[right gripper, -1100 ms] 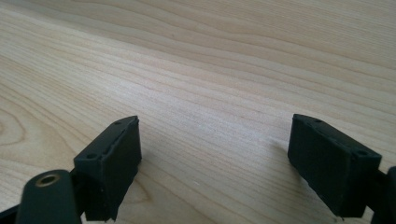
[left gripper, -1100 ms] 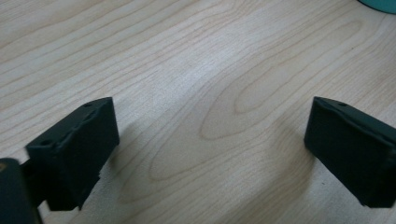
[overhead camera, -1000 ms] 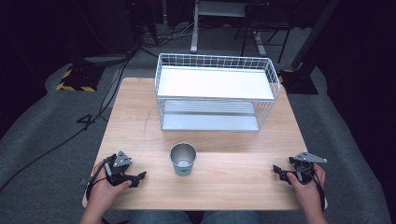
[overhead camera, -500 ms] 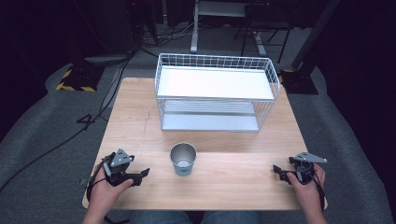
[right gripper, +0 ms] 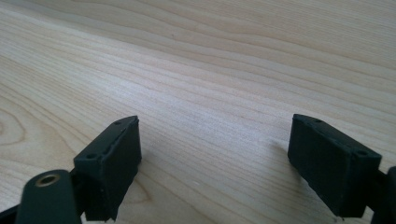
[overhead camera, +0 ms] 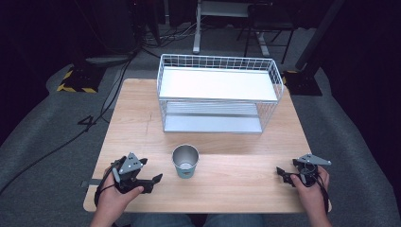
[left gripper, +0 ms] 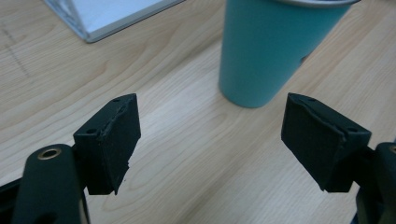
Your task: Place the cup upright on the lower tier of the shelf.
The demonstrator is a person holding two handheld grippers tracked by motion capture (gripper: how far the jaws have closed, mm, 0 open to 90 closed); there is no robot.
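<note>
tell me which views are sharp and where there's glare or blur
High view: sharp, table evenly lit, rack top shelf glares white, surroundings dark. Left gripper view: cup crisp, nearer parts of the gripper soft. Right gripper view: wood grain in focus, soft shadows beneath the gripper.

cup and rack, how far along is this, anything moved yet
Nothing looks done: the teal cup stands upright on the table, in front of the wire rack, whose shelves are bare. In hand: the left gripper is open, aimed at the cup. The right gripper rests open. Grasping remains, perhaps shelving.
</note>
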